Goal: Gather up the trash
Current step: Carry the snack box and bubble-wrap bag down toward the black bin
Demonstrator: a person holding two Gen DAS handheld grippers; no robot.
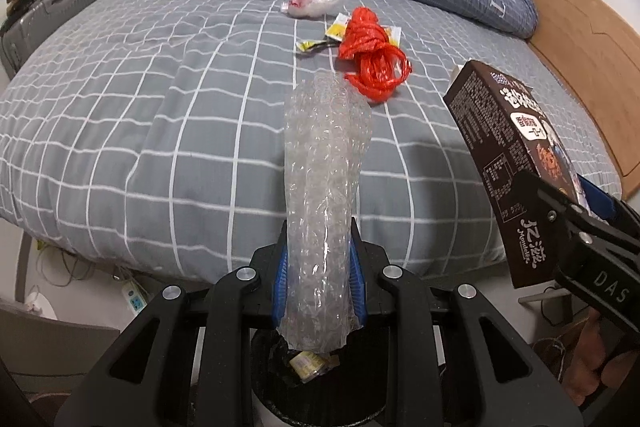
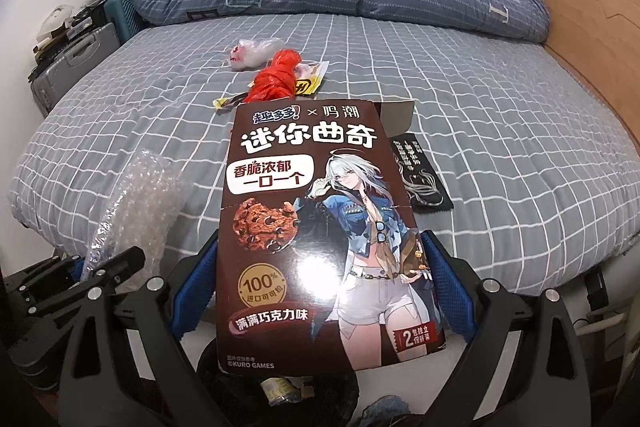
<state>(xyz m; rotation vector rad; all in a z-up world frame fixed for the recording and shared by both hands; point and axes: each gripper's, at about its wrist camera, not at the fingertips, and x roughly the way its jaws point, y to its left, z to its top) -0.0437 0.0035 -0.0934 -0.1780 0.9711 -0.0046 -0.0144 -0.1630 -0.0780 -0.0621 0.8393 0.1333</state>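
Trash in hand: left gripper [image 1: 319, 267] clamped on a clear rolled bubble-wrap sheet [image 1: 324, 183], right gripper [image 2: 320, 291] clamped on a brown printed cardboard cookie box [image 2: 316, 227]. Both hang just off the near edge of the grey checked bed [image 1: 140, 107], over a black round bin [image 1: 276, 359] that already has a small wrapper inside.

Bubble wrap: very light, soft, springy, held near its lower end, the rest standing up loose; likely to flop or cling to the blue pads on release.

Box: light, stiff, glossy, top flap open, gripped across its side edges low down; probably empty, may crush.

Left on the bed, mid-mattress: red crumpled plastic string bundle [image 1: 372, 55], yellow wrappers [image 1: 316, 43], white crumpled plastic bag [image 1: 312, 1], black flat sachet [image 2: 420, 171]. All light and thin; pinch the bunched parts.
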